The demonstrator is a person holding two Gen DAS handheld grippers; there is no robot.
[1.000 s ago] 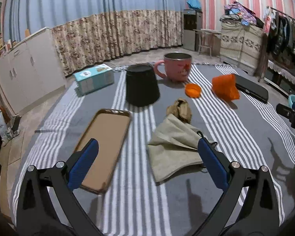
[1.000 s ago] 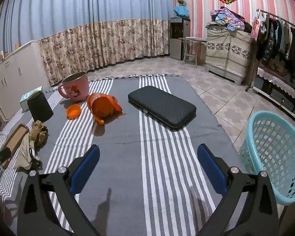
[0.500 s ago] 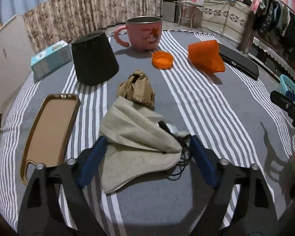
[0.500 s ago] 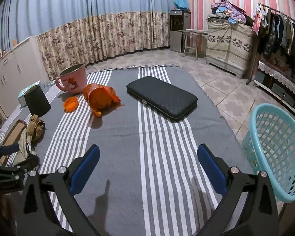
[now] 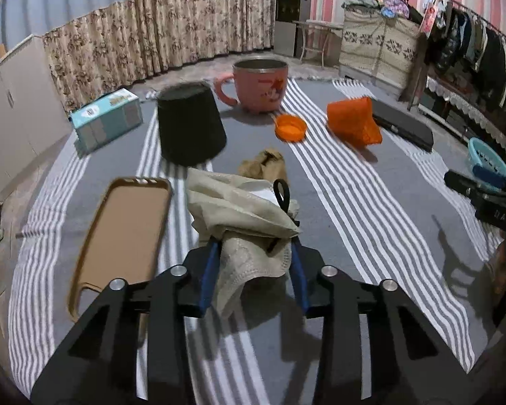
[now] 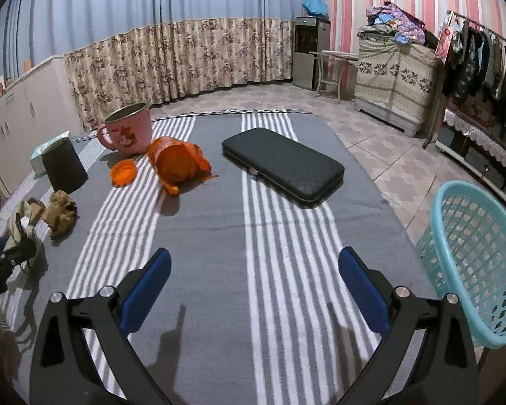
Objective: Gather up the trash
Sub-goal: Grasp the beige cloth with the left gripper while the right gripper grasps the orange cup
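Since the earlier frames L gripper (image 5: 253,253) has gone from jaws wide over the striped grey cloth (image 5: 354,236) to jaws closing on the beige crumpled mask (image 5: 239,212); blue pads now press its bunched near edge from both sides. Mask is humped up and folded between them instead of lying flat, black ear loop (image 5: 281,192) sticking up at the top. Looks like a pinch on the near edge so the rest can trail when lifted.

Big to small. Cloth covers the work surface, carries everything. Teal basket (image 6: 472,270) sits off the cloth's right edge, just beside R gripper (image 6: 254,280), likely the drop point for trash, so the mask has the whole cloth to cross. R gripper hovers over bare cloth, jaws wide, nothing between, prob. waiting its turn. Black case (image 6: 283,165) flat mid-cloth, not trash by the look. Black pot (image 5: 190,125) upside down and pink mug (image 5: 258,84) upright at the far end; teal box (image 5: 106,118) to the left of them. Phone case (image 5: 124,236) lies open-side up just left of the mask, not touching. Orange wrapper (image 5: 352,121) on its side, likely trash. Brown paper wad (image 5: 264,165) just behind the mask, prob. next pick. Orange lid (image 5: 290,128) smallest, near the mug.
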